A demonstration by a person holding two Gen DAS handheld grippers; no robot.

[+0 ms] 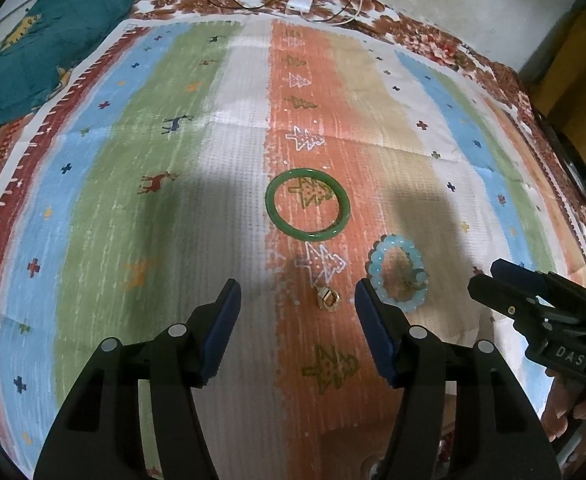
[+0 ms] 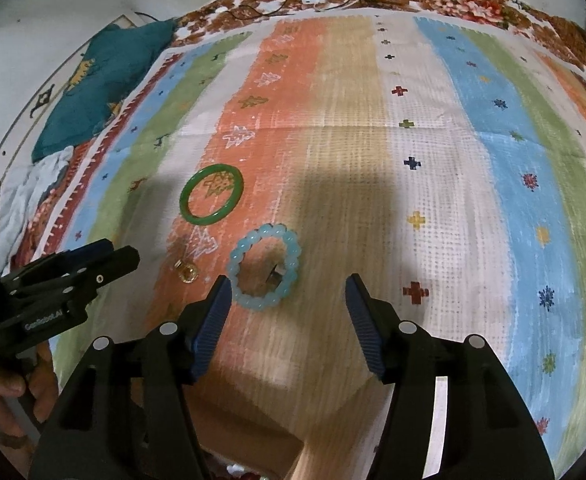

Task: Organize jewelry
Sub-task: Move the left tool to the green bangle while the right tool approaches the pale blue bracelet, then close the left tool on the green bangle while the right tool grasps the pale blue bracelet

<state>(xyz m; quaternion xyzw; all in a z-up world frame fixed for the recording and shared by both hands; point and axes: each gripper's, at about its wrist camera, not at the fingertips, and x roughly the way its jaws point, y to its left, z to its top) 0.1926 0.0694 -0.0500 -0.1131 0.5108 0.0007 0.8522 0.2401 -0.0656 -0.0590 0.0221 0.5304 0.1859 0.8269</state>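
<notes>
A green bangle [image 1: 307, 203] lies flat on the orange stripe of the striped cloth [image 1: 229, 208]; it also shows in the right wrist view [image 2: 211, 194]. A pale blue bead bracelet [image 1: 400, 273] lies to its right, with a small dark ring [image 2: 275, 273] inside it [image 2: 265, 266]. A small gold piece [image 1: 328, 299] lies between them, nearer to me [image 2: 186, 271]. My left gripper [image 1: 297, 298] is open and empty, just short of the gold piece. My right gripper [image 2: 287, 294] is open and empty, its left finger beside the bead bracelet.
A teal cushion [image 1: 49, 48] and white cloth lie at the far left. A white charger with cables [image 1: 299, 3] sits at the far edge on a floral blanket [image 1: 433, 44]. A wall stands behind.
</notes>
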